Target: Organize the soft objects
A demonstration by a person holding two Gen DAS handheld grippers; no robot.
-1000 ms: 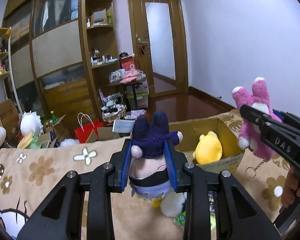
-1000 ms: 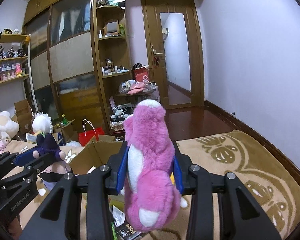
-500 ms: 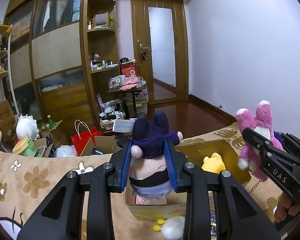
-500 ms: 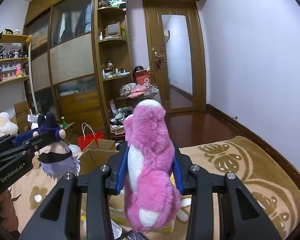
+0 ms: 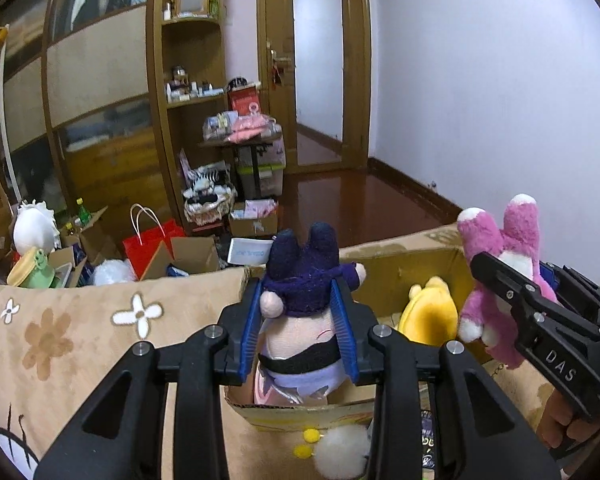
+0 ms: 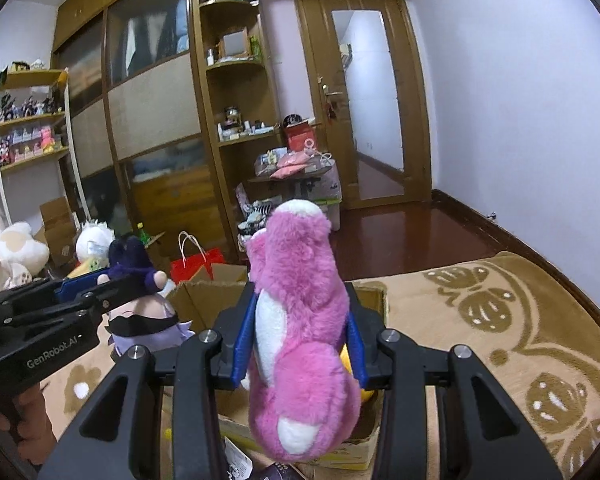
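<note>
A doll with a dark purple hat (image 5: 300, 280) hangs over the near left corner of an open cardboard box (image 5: 404, 268). My left gripper (image 5: 298, 320) grips its head between blue pads, and the jaws are opening slightly. A pink plush (image 6: 300, 280) is upright in my right gripper (image 6: 300, 332), shut on its body above the same box (image 6: 204, 300). A yellow plush (image 5: 430, 312) lies inside the box. In the right wrist view the left gripper (image 6: 100, 292) and doll (image 6: 140, 316) are at left. The pink plush (image 5: 516, 232) shows at right in the left wrist view.
The box sits on a tan flowered blanket (image 5: 60, 332). A white pom-pom toy (image 5: 340, 452) and small packets lie before the box. Beyond the bed edge are a red bag (image 5: 152, 240), cartons, plush toys (image 6: 8, 252) and shelves. A hand holds each gripper handle.
Both grippers have moved forward and lower toward the box. The doll now hangs over the box's near corner instead of the blanket, and the pink plush sits over the box.
</note>
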